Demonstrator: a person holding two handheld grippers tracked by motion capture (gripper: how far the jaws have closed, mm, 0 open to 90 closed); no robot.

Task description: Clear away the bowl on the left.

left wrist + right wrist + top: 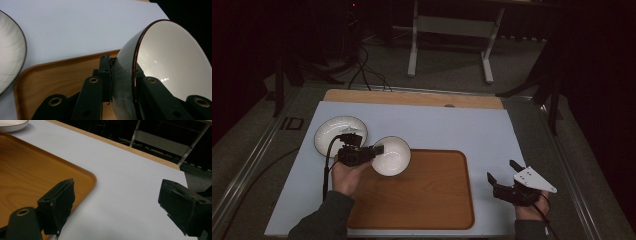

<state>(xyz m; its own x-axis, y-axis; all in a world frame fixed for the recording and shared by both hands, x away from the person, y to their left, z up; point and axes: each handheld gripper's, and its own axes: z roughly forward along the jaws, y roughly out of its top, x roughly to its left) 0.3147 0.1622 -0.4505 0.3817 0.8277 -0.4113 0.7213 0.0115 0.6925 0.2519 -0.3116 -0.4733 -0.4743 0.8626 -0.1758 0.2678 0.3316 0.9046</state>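
Two bowls, one tray, two grippers: that is the count on the pale mat [452, 125]. One bowl [391, 156] is pinched by the left gripper [374, 150], whose jaws close on its rim, one jaw outside the wall and one inside, as the left gripper view shows [160, 65]. It hangs tilted, close to on edge, over the tray's corner at about 10 o'clock. The other bowl [340, 135] sits flat on the mat, just beside the held one at its 10 o'clock, off the tray [422, 200].

The right gripper [503, 171] hovers with jaws spread wide and nothing between them, over the mat at the tray's 3 o'clock side; its own view shows the tray edge [37, 177] under one jaw.

By the look of the glossy glaze and dark rim line, the bowl is probably ceramic: stiff, fairly heavy for a rim pinch, smooth enough to slip, and likely to chip if dropped or knocked against the other bowl. The rim is the only sensible hold, taken deep so that the pads bear on both faces of the wall. Tilted like this, its weight pulls round the pinch, so it may swing.
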